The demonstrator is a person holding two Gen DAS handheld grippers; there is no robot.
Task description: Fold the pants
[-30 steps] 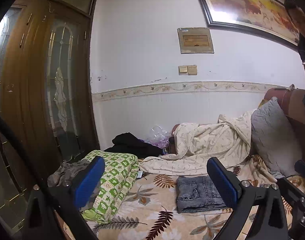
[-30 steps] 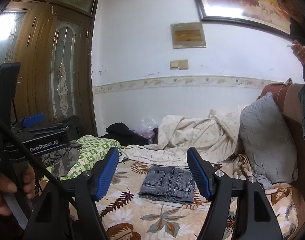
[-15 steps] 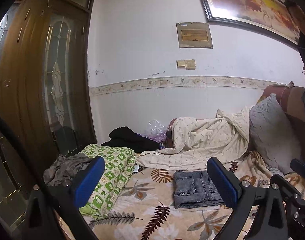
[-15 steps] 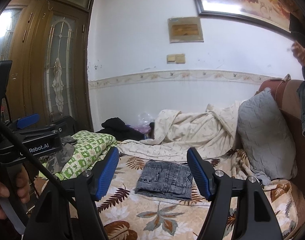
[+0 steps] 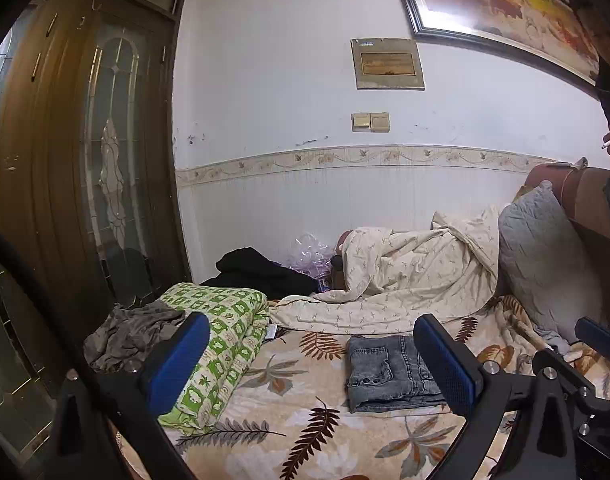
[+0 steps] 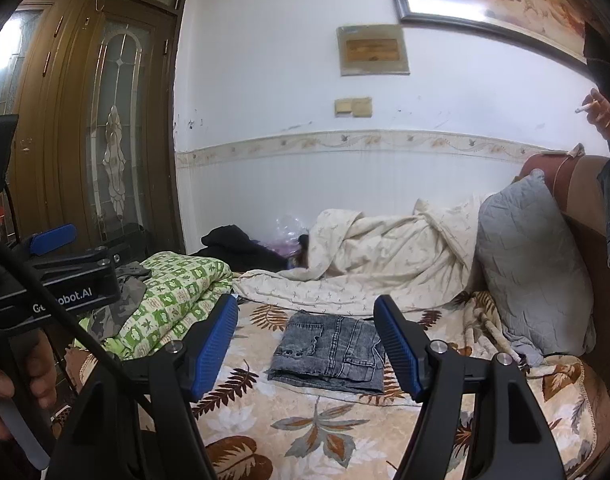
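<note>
Denim pants (image 6: 331, 354) lie folded mid-bed (image 6: 345, 440); both claws, left gripper (image 5: 311, 364) and right gripper (image 6: 305, 346), have backed off, spread empty, so folding seems finished.

Grey washed-denim pants (image 5: 389, 372) lie folded into a compact, flat rectangle on the leaf-patterned bedspread (image 5: 305, 420), a back pocket facing up, layered edges toward the camera.

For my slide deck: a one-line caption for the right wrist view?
Open right gripper above folded grey denim pants lying on the leaf-patterned bedsheet.
</note>
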